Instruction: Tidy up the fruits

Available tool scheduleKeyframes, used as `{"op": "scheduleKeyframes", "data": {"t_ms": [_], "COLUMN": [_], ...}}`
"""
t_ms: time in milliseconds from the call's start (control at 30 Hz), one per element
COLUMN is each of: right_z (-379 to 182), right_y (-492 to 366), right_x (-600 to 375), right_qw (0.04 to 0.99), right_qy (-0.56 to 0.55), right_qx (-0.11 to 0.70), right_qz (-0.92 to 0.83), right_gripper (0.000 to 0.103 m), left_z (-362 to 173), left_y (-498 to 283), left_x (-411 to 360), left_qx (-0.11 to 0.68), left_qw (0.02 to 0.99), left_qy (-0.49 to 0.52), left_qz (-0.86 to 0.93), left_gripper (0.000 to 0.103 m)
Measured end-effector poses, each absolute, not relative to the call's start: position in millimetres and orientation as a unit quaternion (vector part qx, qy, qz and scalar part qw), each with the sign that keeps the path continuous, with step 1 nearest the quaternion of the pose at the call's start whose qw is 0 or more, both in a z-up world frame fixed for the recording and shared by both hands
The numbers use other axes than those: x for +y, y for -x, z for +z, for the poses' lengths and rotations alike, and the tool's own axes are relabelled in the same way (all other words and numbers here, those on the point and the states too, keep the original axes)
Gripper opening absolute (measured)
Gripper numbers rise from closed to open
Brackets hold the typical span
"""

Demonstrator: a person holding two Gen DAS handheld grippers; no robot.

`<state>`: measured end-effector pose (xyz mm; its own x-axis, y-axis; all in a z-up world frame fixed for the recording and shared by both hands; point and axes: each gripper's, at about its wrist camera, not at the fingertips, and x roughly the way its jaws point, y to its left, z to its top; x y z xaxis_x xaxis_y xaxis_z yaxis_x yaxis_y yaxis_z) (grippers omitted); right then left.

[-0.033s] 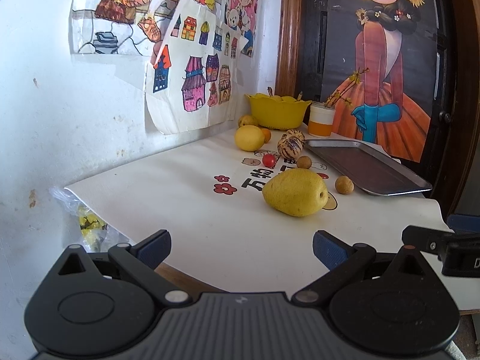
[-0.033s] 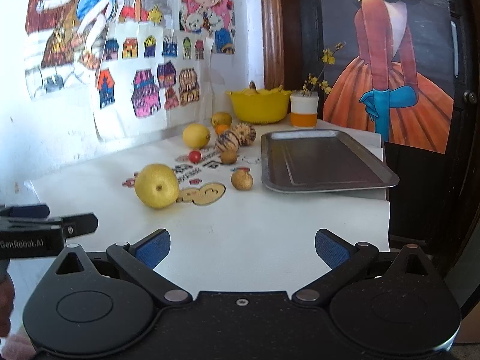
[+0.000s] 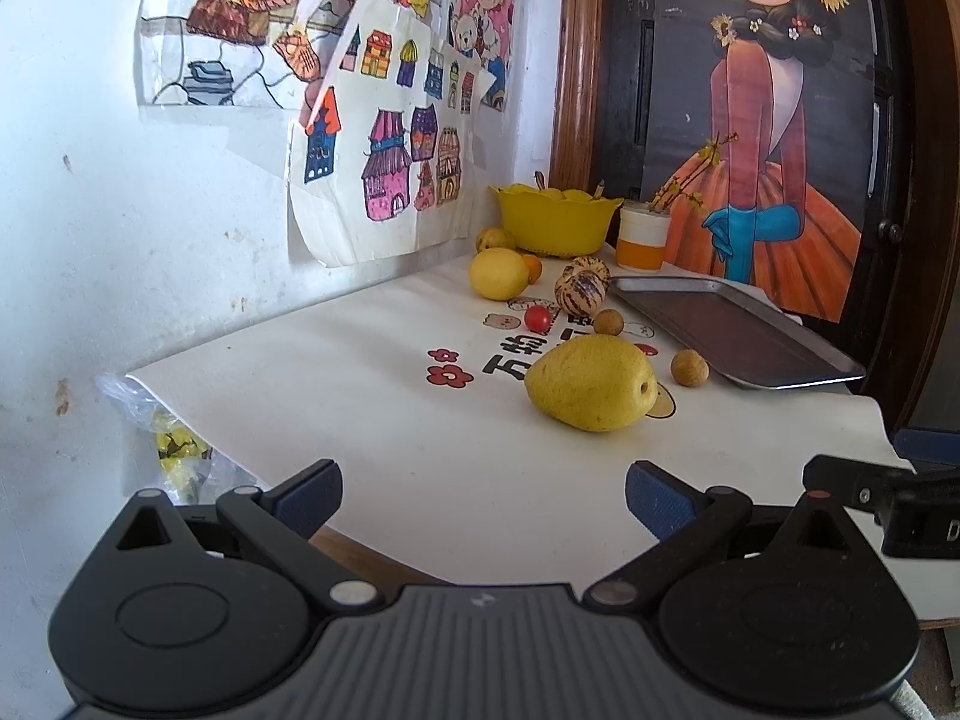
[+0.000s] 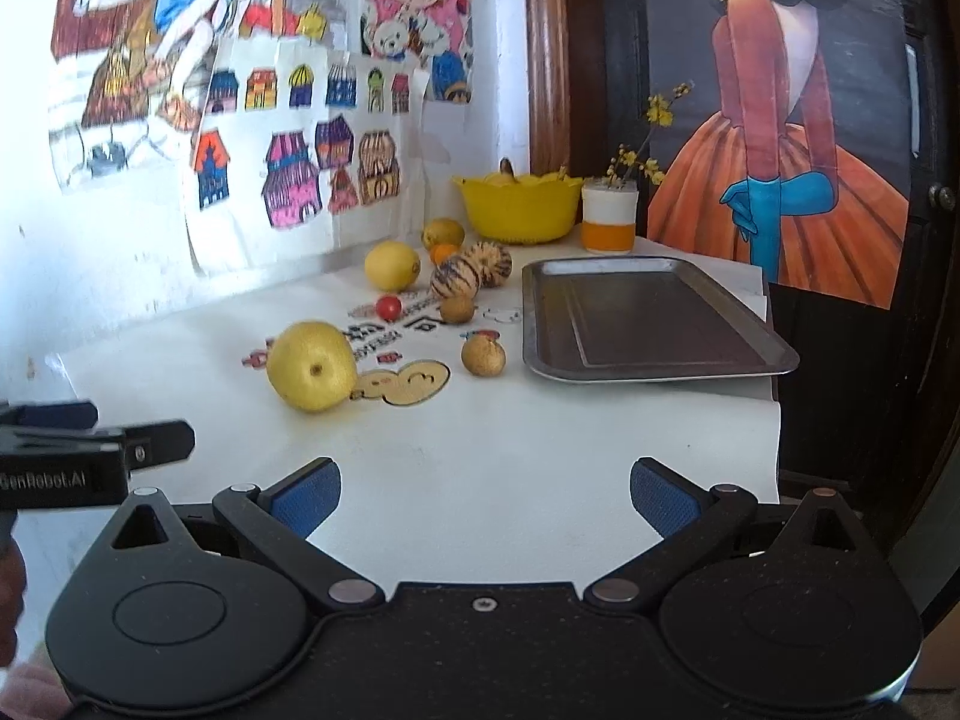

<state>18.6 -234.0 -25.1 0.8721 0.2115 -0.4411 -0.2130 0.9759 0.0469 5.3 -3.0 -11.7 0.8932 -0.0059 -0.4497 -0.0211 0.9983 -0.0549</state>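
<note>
Yellow pear (image 3: 591, 383) lies on the desk (image 3: 360, 396), left of the tray (image 4: 648, 318). Both hand-held grippers, left (image 3: 480, 495) and right (image 4: 485, 495), hover wide, empty. Straddle the pear's midsection, then close gently.

"GenRobot.AI" on the left tool (image 4: 90, 456); "万物" on the table sheet (image 3: 360, 396).

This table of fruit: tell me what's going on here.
A person holds two grippers, the left gripper and right gripper, jaws open and empty, short of the fruit. The pear, lemon, cherry tomato and other fruit lie loose on the white table. The metal tray holds nothing yet.
</note>
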Motion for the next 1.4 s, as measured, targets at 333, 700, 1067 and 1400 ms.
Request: {"op": "scheduleKeyframes", "data": {"t_ms": [333, 700, 1067, 1400], "right_z": [-5, 3, -12, -21], "right_y": [-60, -123, -157, -178], "right_x": [-232, -223, -217, -215], "right_qw": [0.954, 0.917, 0.889, 0.885], "right_qy": [0.108, 0.269, 0.290, 0.236], "right_qx": [0.232, 0.219, 0.216, 0.251], "right_qz": [0.157, 0.199, 0.281, 0.312], "right_gripper": [0.102, 0.102, 0.083, 0.044], "left_z": [3, -4, -15, -16], "left_y": [-55, -107, -128, -134], "left_x": [1, -30, -42, -40], "left_qx": [0.240, 0.281, 0.301, 0.312], "left_qw": [0.970, 0.957, 0.951, 0.948], "left_qy": [0.030, 0.015, 0.013, 0.019], "left_qz": [-0.017, -0.072, -0.067, -0.066], "left_gripper": [0.103, 0.103, 0.098, 0.087]}}
